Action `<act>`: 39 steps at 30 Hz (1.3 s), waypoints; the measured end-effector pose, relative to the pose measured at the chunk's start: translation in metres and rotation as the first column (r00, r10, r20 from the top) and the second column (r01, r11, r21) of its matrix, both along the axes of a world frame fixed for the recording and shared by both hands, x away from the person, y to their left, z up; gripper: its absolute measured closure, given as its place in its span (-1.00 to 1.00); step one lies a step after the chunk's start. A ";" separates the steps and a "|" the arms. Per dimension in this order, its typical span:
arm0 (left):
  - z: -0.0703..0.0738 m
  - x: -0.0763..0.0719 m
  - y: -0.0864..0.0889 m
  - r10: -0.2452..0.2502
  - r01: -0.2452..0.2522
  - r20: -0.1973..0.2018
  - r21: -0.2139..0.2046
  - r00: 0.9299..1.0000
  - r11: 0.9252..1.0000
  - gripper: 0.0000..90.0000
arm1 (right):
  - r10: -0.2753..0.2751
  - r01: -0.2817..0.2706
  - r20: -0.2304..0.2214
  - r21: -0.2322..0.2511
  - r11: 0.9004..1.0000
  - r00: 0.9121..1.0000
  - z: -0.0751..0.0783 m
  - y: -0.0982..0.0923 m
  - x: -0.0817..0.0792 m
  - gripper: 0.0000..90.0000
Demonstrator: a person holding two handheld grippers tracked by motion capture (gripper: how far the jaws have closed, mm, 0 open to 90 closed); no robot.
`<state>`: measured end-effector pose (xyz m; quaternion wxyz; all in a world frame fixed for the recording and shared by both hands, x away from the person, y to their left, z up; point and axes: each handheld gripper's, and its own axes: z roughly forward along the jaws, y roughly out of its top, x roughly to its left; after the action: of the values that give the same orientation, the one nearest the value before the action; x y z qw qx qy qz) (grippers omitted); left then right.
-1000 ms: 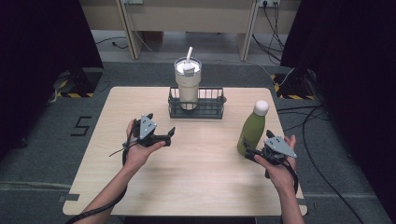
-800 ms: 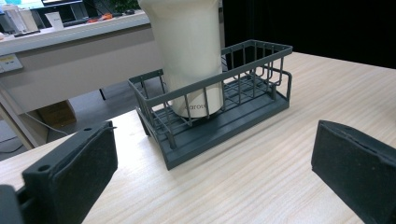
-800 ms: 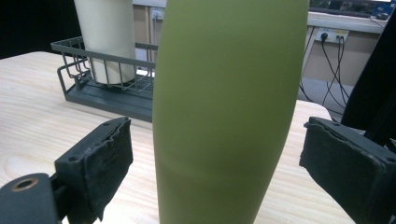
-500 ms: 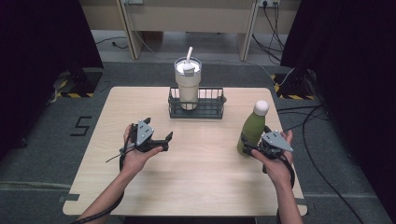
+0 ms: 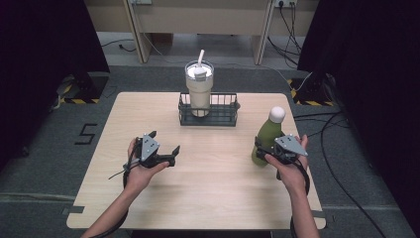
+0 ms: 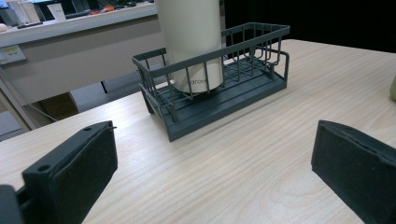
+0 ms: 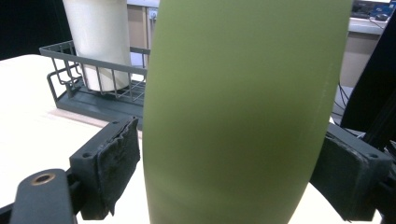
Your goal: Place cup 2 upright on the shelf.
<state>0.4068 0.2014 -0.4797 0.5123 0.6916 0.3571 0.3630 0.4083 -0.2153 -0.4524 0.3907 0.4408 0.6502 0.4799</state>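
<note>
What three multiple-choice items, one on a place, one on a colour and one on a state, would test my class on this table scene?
1. Where does the cream tumbler stand?
A. In the wire basket
B. On the floor
C. In a hand

2. What colour is the bottle body?
A. Red
B. Green
C. Blue

3. How is the left gripper?
A. Shut on the bottle
B. Shut on the basket
C. Open, holding nothing

Answers: 1 A, the basket's bars ring its base. 2 B, the body is olive green with a white cap. 3 C, its jaws stand wide apart over bare table in the left gripper view.
</note>
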 end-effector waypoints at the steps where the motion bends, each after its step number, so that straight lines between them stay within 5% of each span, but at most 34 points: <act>1: 0.000 0.000 0.000 0.000 0.000 0.000 -0.001 1.000 1.000 -1.00 | -0.002 0.002 -0.001 -0.002 1.000 1.000 0.000 0.000 0.001 -0.66; 28: -0.004 -0.001 0.005 0.019 -0.019 -0.015 -0.021 1.000 1.000 -1.00 | 0.006 -0.006 -0.012 0.012 1.000 1.000 0.002 0.002 0.007 -0.54; 39: -0.004 -0.001 0.008 0.030 -0.030 -0.010 -0.024 0.999 0.999 -1.00 | 0.016 -0.016 0.012 0.016 1.000 1.000 0.015 0.008 0.009 -0.53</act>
<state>0.4059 0.2089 -0.4832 0.5133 0.6816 0.3743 0.3631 0.4176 -0.2075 -0.4370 0.3870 0.4361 0.6474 0.4909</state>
